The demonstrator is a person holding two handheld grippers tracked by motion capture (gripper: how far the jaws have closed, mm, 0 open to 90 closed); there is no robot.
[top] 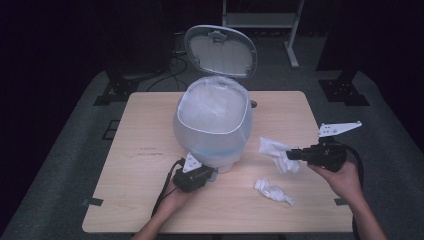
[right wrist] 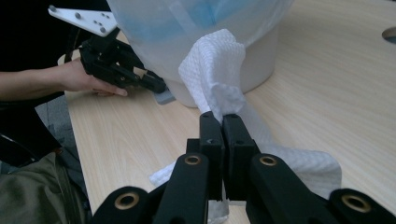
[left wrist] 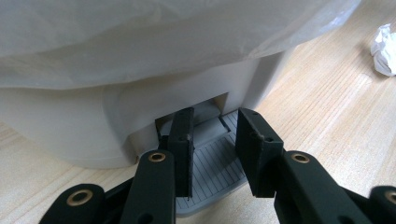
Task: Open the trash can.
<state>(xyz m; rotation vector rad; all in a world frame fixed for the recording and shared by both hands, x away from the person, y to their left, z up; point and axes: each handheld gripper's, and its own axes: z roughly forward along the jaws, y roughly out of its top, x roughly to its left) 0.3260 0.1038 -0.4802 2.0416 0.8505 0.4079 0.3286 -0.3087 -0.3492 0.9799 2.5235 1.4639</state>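
Observation:
A white pedal bin [top: 212,125] lined with a clear bag [left wrist: 140,42] stands mid-table, its lid [top: 220,50] raised. My left gripper [top: 211,175] is at the bin's base. Its jaws stand open on the grey ribbed pedal [left wrist: 212,172], with nothing between them. To the right of the bin my right gripper [top: 290,155] is shut on a white paper towel [right wrist: 215,74]. The towel rises from the fingertips and drapes down onto the table behind them. A second, crumpled paper wad [top: 272,191] lies on the table in front of the bin.
The wooden table [top: 150,150] has bare room to the left of the bin. A metal stand [top: 292,30] and black frame legs are on the dark floor behind. A small hole in the tabletop [right wrist: 389,35] lies behind the bin's right side.

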